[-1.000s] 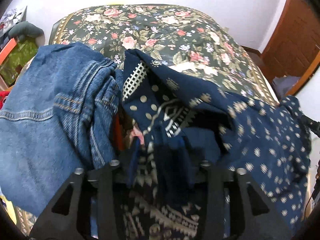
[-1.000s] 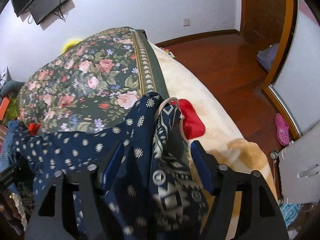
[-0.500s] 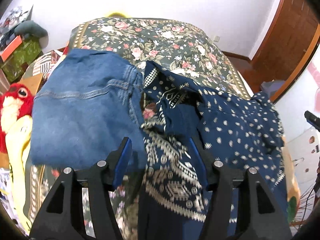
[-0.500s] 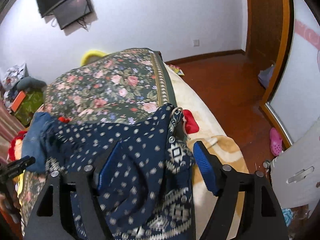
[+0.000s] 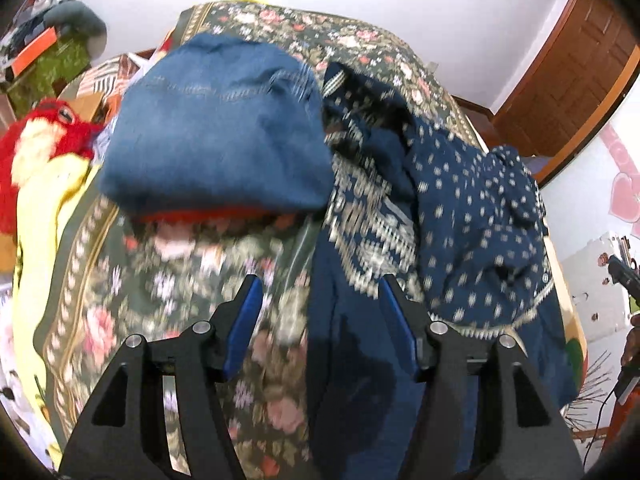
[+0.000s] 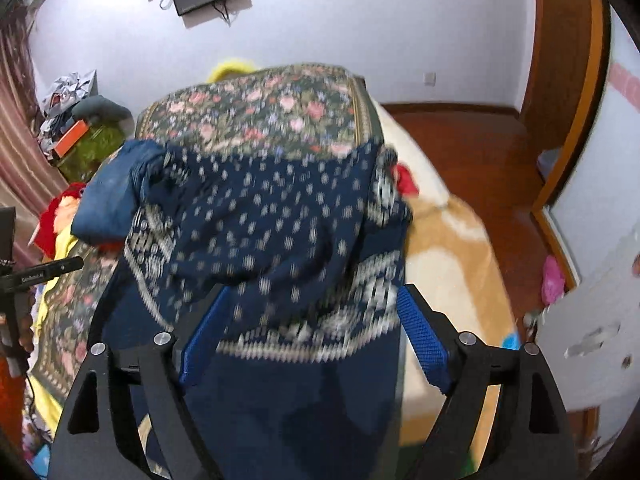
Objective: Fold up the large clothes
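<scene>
Black angular left gripper (image 5: 320, 300) and right gripper (image 6: 312, 312), blue ribbed pads, silver screws.

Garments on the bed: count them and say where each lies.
2 for certain. The folded blue jeans lie toward the bed's left side, over something red; the navy patterned garment lies spread beside them on the right. Others may be hidden beneath.

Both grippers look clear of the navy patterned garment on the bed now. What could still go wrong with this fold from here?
1. The navy garment lies bunched and uneven, so the fold may slump or need redoing.
2. It overlaps the folded jeans; the next grab might drag them.
3. Its right edge sits near the floral cover's border, so it may slide off.
The left gripper and right gripper have just been opening, pads off the cloth.
</scene>
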A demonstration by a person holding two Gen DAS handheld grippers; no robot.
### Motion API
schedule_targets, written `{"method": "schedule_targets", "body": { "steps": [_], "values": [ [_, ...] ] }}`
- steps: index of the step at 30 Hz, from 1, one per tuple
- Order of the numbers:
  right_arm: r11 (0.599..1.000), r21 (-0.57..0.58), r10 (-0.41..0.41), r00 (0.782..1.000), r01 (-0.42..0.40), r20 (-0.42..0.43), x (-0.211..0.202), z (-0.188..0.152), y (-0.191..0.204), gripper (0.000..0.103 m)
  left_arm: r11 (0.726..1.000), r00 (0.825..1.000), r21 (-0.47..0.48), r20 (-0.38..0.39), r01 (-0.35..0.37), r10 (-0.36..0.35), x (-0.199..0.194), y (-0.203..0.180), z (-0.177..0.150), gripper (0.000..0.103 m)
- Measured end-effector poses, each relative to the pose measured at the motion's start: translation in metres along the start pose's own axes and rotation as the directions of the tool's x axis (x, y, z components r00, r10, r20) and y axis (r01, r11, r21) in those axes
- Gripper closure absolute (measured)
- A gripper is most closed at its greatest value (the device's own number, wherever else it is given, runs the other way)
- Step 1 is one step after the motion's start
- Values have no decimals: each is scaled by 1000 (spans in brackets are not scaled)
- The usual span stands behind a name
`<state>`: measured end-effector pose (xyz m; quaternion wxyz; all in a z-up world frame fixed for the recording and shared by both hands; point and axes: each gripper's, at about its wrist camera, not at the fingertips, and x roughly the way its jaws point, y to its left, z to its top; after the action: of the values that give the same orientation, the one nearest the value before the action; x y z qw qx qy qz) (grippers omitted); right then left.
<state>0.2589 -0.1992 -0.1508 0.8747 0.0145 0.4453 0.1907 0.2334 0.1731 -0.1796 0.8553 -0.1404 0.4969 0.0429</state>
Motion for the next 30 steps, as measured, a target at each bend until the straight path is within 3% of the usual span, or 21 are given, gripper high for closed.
{"method": "schedule_targets", "body": {
  "steps": [3, 7, 12, 17, 23, 27, 30],
  "values": [
    [998, 62, 24, 998, -21, -53, 8, -24, -10, 21, 999, 999, -20, -29, 27, -28, 0, 9, -24, 42],
    [982, 186, 37, 991, -13, -128, 18, -59, -33, 21, 1000, 998, -26, -56, 1, -3, 8, 19, -59, 41],
    [945, 327, 74, 966, 11, -247, 29, -96, -58, 21, 993, 988, -107, -136, 56, -70, 24, 35, -99, 41],
    [880, 467, 193, 964, -88, -181, 21, -117, -73, 21, 952, 976, -260, -102, 160, -192, 22, 44, -124, 41],
    [857, 503, 215, 964, -110, -155, 15, -120, -74, 21, 916, 951, -305, -81, 263, -300, 22, 29, -135, 41],
    [867, 479, 230, 963, -138, -138, 16, -121, -67, 21, 911, 937, -285, -94, 299, -337, 29, 14, -133, 41],
    [864, 475, 257, 958, -168, -130, 24, -123, -63, 21, 930, 945, -234, -95, 284, -313, 31, 2, -133, 38]
  ]
}}
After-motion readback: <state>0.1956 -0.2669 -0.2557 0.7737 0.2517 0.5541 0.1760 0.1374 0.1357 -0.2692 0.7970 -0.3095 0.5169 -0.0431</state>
